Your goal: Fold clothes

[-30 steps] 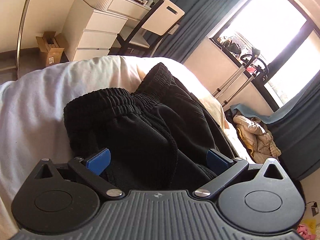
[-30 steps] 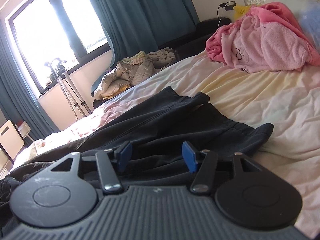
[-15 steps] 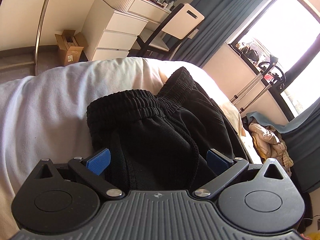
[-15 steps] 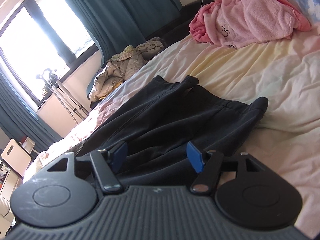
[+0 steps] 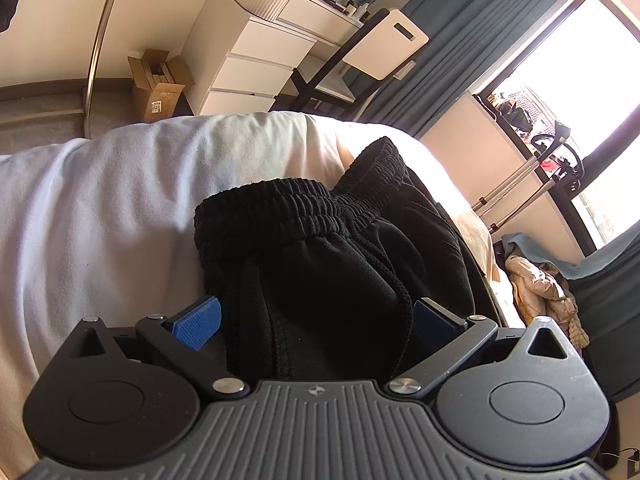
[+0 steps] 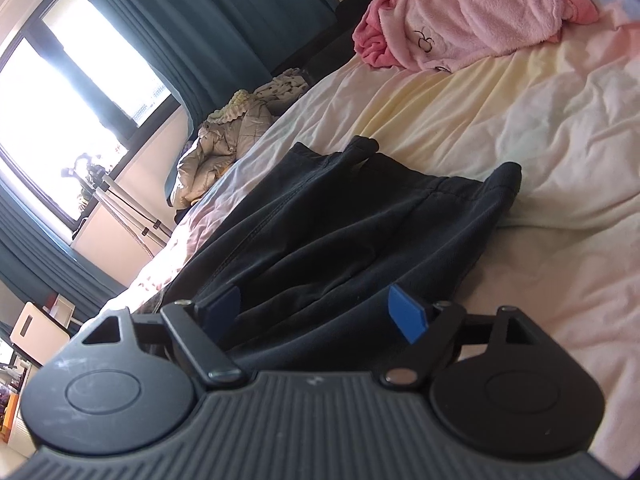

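Black shorts (image 5: pixel 328 264) lie on the bed, their elastic waistband (image 5: pixel 288 204) bunched toward the foot end in the left wrist view. My left gripper (image 5: pixel 316 320) is open, its blue pads (image 5: pixel 198 320) standing either side of the cloth just behind the waistband. In the right wrist view the leg ends of the shorts (image 6: pixel 360 216) spread over the sheet. My right gripper (image 6: pixel 320 312) is open, with the cloth between its blue pads (image 6: pixel 406 314). I cannot tell whether either gripper touches the fabric.
The bed sheet (image 6: pixel 520 120) is pale and wrinkled. A pink fleece pile (image 6: pixel 472 12) lies at the head end. A beige jacket (image 6: pixel 224 148) lies beside the bed by the window. White drawers (image 5: pixel 256 64), a chair (image 5: pixel 376 48) and a cardboard box (image 5: pixel 158 84) stand past the foot end.
Both grippers have tilted and shifted over the shorts; the waistband sits further right and lower in the left view, the leg ends more upright in the right view. Jaws stayed open.
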